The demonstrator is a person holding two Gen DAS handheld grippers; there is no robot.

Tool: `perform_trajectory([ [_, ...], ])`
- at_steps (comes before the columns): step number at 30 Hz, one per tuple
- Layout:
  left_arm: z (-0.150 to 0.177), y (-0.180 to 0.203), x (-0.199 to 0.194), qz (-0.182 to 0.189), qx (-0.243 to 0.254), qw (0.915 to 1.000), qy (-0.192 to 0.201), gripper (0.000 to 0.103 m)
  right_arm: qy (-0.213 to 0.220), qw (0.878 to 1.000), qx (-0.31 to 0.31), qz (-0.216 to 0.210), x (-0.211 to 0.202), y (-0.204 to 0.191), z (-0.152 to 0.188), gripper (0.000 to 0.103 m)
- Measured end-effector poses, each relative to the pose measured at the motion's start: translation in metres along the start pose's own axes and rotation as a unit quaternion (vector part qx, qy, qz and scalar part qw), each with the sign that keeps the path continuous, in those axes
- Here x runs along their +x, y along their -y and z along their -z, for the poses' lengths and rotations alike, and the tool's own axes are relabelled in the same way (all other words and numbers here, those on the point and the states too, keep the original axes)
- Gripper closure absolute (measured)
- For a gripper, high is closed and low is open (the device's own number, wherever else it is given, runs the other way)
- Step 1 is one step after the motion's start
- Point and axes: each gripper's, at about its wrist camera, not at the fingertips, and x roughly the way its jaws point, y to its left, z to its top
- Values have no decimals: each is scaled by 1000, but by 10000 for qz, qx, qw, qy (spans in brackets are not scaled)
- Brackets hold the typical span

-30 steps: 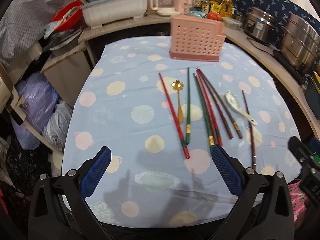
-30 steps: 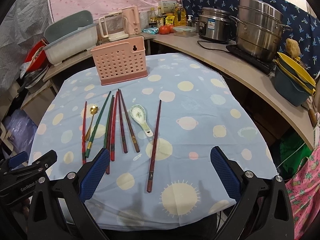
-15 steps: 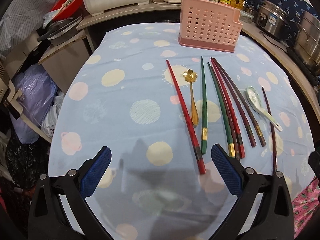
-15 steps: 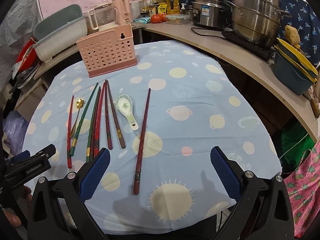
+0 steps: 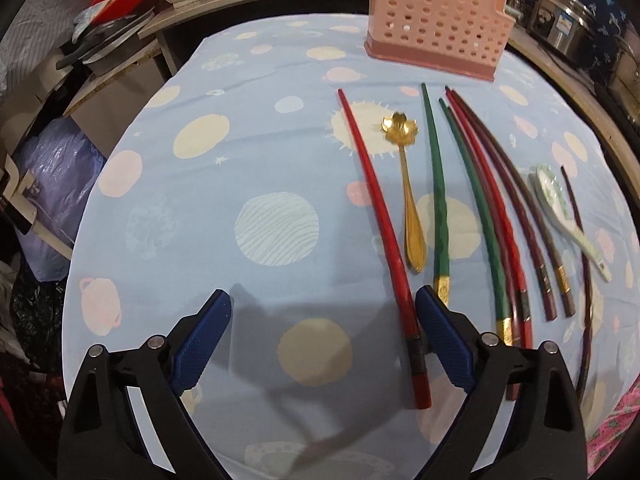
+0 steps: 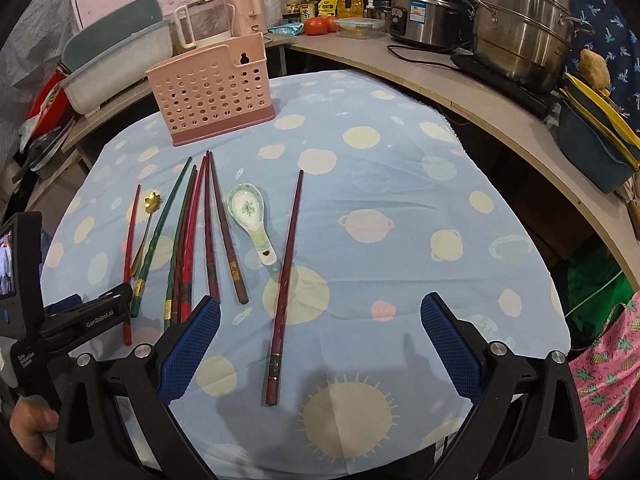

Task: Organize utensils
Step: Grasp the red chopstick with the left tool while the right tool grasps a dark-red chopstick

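Several chopsticks lie side by side on the blue spotted tablecloth (image 5: 200, 184): a red chopstick (image 5: 380, 216) at the left, green ones (image 5: 438, 200), dark red ones. A gold spoon (image 5: 408, 200) lies between the red and green. A white ceramic spoon (image 6: 252, 216) and a lone dark red chopstick (image 6: 286, 280) lie further right. A pink perforated holder (image 6: 212, 88) stands at the back. My left gripper (image 5: 324, 344) is open, low over the cloth, its right finger (image 5: 444, 336) just beside the red chopstick's near end. My right gripper (image 6: 320, 348) is open around the lone chopstick's near end.
A curved counter (image 6: 460, 76) wraps the back and right with steel pots (image 6: 520, 20), a cooker, bottles and a dish tub (image 6: 116, 56). Bags and clutter sit off the table's left edge (image 5: 44, 184). The left gripper's body shows in the right wrist view (image 6: 80, 316).
Both grippers have moved forward and down toward the utensils. The left one has closed in on the red chopstick's end, the right one on the lone dark red chopstick. Both stay open.
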Motion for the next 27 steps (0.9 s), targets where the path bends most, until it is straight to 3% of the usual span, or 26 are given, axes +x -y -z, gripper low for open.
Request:
perform_trajectory([
  [5, 15, -3, -7, 73, 116, 9999, 50, 16, -38, 10000, -1, 6, 2, 0, 0, 7],
  [8, 22, -7, -12, 124, 163, 9998, 71, 23, -46, 10000, -8, 13, 4, -1, 2, 7],
  [16, 31, -14, -26, 391, 128, 9991, 98, 64, -226, 9997, -83, -89, 16, -3, 14, 7],
  [21, 32, -13, -27, 559, 161, 9983, 92, 92, -328, 9993, -135, -128, 25, -4, 18, 14],
  [27, 33, -10, -28, 757, 148, 9970, 31, 96, -641, 9974, -133, -317, 38, -5, 24, 31],
])
